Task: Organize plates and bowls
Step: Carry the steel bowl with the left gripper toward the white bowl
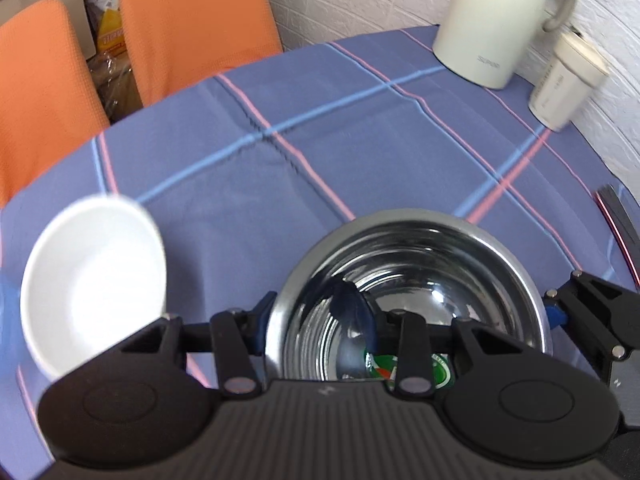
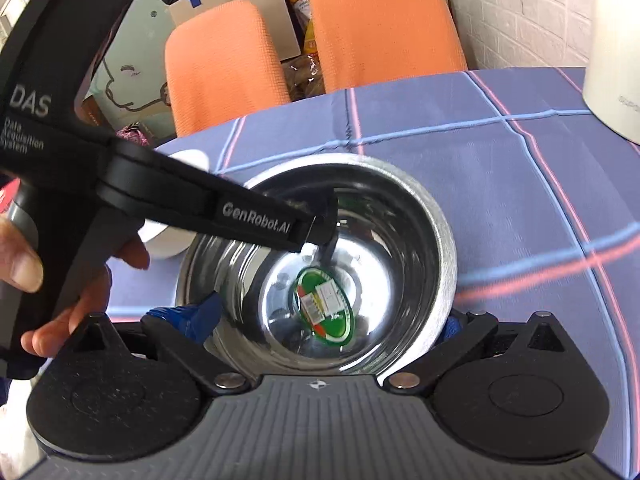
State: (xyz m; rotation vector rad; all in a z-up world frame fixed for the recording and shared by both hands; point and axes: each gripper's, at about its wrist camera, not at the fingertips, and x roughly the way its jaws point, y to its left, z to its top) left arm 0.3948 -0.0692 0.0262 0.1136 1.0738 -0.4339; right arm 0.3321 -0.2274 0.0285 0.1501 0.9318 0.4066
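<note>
White brick wall behind, round table with a blue plaid cloth (image 1: 320,152), pink and light-blue stripes. Steel bowl (image 1: 412,288) sits upright near the table's near edge, shiny inside, green oval sticker (image 2: 326,306) on its bottom. Left gripper (image 1: 316,320) is clamped on the bowl's left rim: one blue-padded finger (image 1: 356,312) inside the bowl against the wall, the other outside at the rim, jaws narrow, rim between them. In the right wrist view the left gripper's black arm marked "GenRobot.AI" reaches in from the left over the bowl, a hand (image 2: 80,288) wrapped on its handle. Right gripper (image 2: 328,324) straddles the same bowl from the near side, jaws wide: left blue finger (image 2: 188,316) outside the bowl's left wall, right blue pad just visible at the bowl's right side. Can't tell if either pad touches the steel; not gripping. White bowl (image 1: 96,280) stands left of the steel bowl near the table's left edge, apart from it, tilted look is likely lens blur. Far right edge of the table: cream kettle (image 1: 492,20) with handle, and a smaller cream cup with lid (image 1: 568,80) just beside it toward the wall. Two orange chairs (image 2: 380,24) pushed up at the far left edge, bags and packaging behind them.
</note>
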